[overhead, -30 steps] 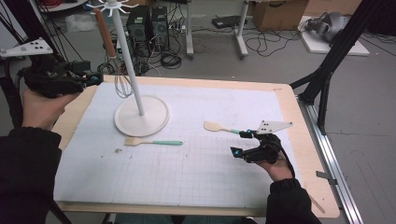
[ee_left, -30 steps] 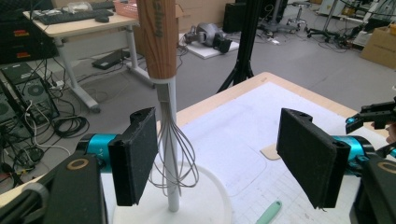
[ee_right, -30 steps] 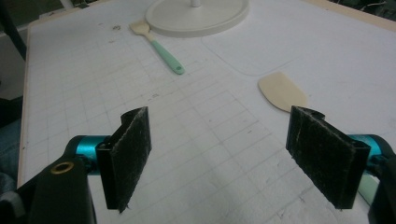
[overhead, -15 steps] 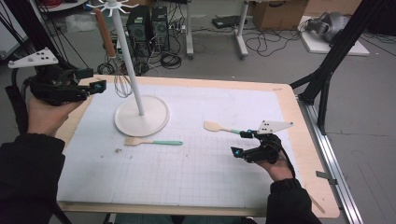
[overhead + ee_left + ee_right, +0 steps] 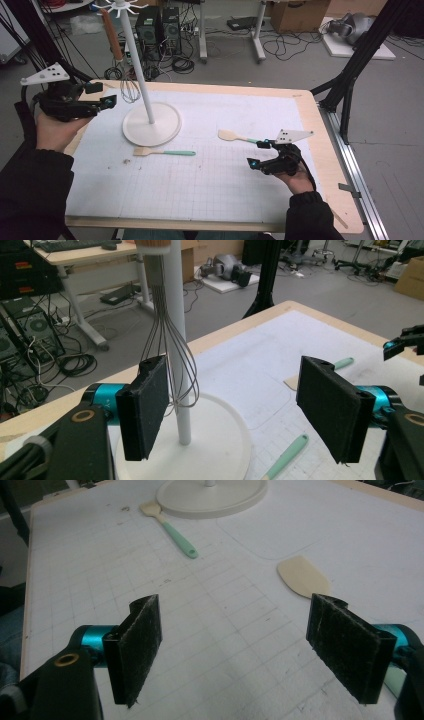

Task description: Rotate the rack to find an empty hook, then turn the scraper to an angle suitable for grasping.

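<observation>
- Left tool (image 5: 107,101), jaws apart, level with wire whisk (image 5: 170,365) hanging on white stand (image 5: 151,123).
- Right tool (image 5: 259,154), jaws apart, beside cream spatula (image 5: 231,135) on worktop (image 5: 200,172).
- Close squarely on handle, not blade.

Open mat lies between the left gripper (image 5: 100,96) and right gripper (image 5: 260,152). The stand's pole (image 5: 139,75) and hanging whisk (image 5: 130,90) block the left gripper's forward path; two spatulas (image 5: 165,152) lie beyond.

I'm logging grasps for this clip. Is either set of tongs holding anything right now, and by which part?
Nothing is held. The left tongs stand open facing the hanging whisk; the right tongs stand open, the spatula lying just beyond them.
</observation>
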`<state>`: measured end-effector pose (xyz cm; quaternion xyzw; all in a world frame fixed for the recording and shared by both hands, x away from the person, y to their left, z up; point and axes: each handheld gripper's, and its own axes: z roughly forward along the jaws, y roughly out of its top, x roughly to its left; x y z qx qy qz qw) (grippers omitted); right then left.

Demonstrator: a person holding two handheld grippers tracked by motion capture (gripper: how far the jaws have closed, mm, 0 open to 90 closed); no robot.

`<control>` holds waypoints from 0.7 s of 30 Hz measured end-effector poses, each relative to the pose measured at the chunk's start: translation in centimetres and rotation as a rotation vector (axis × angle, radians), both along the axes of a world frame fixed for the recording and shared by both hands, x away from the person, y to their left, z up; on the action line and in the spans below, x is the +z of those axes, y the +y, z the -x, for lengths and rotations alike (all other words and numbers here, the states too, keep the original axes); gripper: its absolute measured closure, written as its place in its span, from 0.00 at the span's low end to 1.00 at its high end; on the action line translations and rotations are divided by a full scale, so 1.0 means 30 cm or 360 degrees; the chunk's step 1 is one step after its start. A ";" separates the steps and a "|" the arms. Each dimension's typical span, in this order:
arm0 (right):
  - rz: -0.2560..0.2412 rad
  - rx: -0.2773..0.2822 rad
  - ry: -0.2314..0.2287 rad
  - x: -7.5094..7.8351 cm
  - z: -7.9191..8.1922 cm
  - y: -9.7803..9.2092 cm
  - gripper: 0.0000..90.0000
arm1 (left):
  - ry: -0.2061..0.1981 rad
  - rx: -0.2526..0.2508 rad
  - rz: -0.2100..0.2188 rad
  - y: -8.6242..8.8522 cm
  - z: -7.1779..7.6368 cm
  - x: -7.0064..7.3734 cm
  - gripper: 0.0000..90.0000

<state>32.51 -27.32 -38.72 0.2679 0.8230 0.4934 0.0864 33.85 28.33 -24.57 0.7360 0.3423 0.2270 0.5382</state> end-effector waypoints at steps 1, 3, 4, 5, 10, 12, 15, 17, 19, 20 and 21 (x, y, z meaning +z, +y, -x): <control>0.0001 0.0003 -0.0002 0.000 0.000 -0.001 0.24 | 0.0000 -0.0002 -0.0002 -0.002 0.002 -0.005 0.33; 0.0004 0.0002 -0.0004 0.001 0.001 -0.002 0.24 | -0.0006 -0.0004 0.0013 -0.007 0.007 -0.014 0.33; 0.0004 0.0001 -0.0006 0.002 0.002 -0.002 0.24 | -0.0007 -0.0005 0.0018 -0.011 0.010 -0.019 0.33; 0.0004 -0.0001 -0.0009 0.002 0.003 -0.002 0.24 | -0.0008 -0.0012 0.0015 -0.014 0.012 -0.024 0.33; 0.0003 -0.0003 -0.0016 0.003 0.004 -0.002 0.24 | -0.0001 -0.0034 0.0004 -0.031 0.018 -0.049 0.33; 0.0001 -0.0005 -0.0007 0.004 0.006 -0.001 0.24 | 0.0002 -0.0036 0.0002 -0.034 0.020 -0.057 0.33; 0.0012 -0.0001 -0.0014 0.003 0.006 0.001 0.24 | 0.0004 -0.0036 -0.0014 -0.041 0.027 -0.073 0.33; 0.0015 -0.0005 -0.0016 0.003 0.007 0.002 0.24 | 0.0005 -0.0042 -0.0018 -0.046 0.033 -0.083 0.33; 0.0014 -0.0009 -0.0011 0.003 0.008 0.001 0.24 | 0.0006 -0.0047 -0.0014 -0.051 0.041 -0.094 0.33; 0.0013 -0.0014 -0.0014 0.003 0.009 0.000 0.24 | 0.0003 -0.0045 -0.0016 -0.054 0.045 -0.097 0.33; 0.0012 -0.0014 -0.0022 0.003 0.008 -0.001 0.24 | 0.0000 -0.0046 -0.0017 -0.057 0.049 -0.101 0.33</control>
